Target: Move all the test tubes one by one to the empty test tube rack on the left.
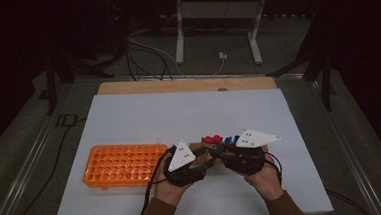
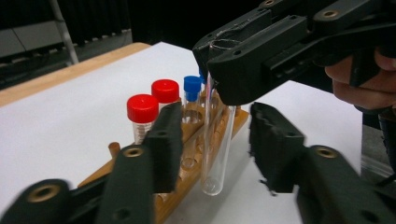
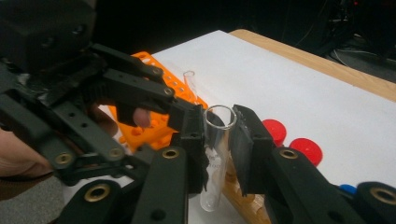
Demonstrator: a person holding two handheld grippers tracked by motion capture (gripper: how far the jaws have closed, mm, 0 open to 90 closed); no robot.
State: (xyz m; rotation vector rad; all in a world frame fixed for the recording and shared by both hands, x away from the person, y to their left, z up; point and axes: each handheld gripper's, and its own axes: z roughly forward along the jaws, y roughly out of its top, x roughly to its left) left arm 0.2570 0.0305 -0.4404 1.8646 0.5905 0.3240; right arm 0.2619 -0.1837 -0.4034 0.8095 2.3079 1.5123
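Observation:
A clear, uncapped test tube (image 3: 215, 154) hangs upright just in front of a wooden rack (image 2: 187, 182), its round bottom close to the white sheet. My right gripper (image 3: 218, 116) is shut on its upper part, just under the rim. In the left gripper view the tube (image 2: 217, 154) stands between my left gripper's (image 2: 215, 116) black jaws, with a gap on each side, so that gripper is open. The right gripper (image 2: 233, 60) comes down onto the tube from above there. In the high view both grippers, left (image 1: 204, 161) and right (image 1: 219, 153), meet at the rack (image 1: 215, 142).
The wooden rack holds two red-capped tubes (image 2: 142, 108) and a blue-capped one (image 2: 192, 84). An orange tube rack (image 1: 122, 164) lies to the left, with a clear tube (image 3: 189, 81) standing in it. A white sheet (image 1: 189, 112) covers the table; a wooden edge (image 1: 177, 86) runs along the back.

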